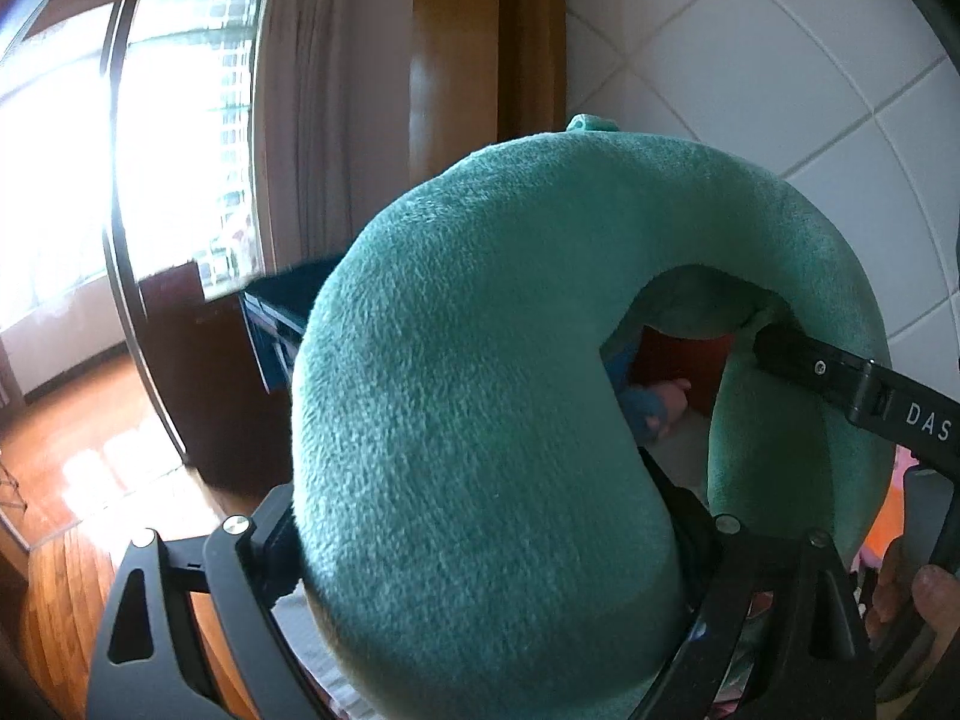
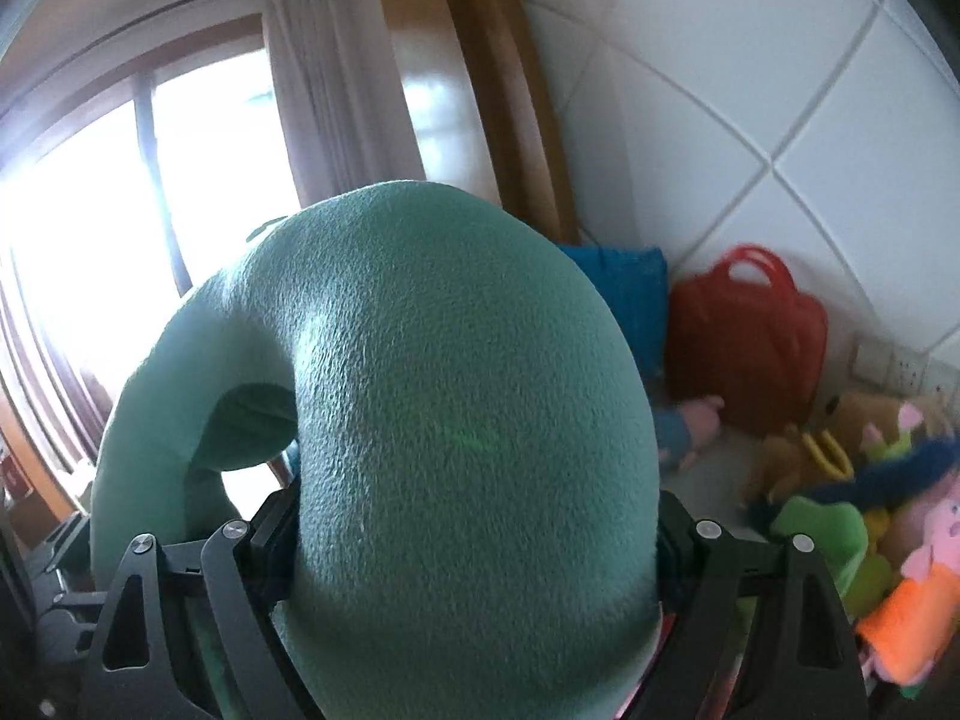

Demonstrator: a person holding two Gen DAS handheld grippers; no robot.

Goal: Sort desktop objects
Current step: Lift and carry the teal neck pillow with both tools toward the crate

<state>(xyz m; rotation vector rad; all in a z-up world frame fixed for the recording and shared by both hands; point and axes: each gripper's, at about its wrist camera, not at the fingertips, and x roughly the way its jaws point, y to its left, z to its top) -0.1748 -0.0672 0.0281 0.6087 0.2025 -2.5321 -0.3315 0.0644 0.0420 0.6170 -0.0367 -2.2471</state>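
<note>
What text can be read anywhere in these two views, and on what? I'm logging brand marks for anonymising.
"DAS": white letters on the black finger of the right gripper, at the right edge of the left wrist view; the word is cut off by the frame.
Nothing else is legible: the green neck pillow, the red bag, the plush toys and the wall socket show no readable lettering.

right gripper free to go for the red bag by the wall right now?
Probably not. The right gripper is clamped on one arm of the green neck pillow, which also blocks its line to the red bag. It would need to set the pillow down first.
</note>
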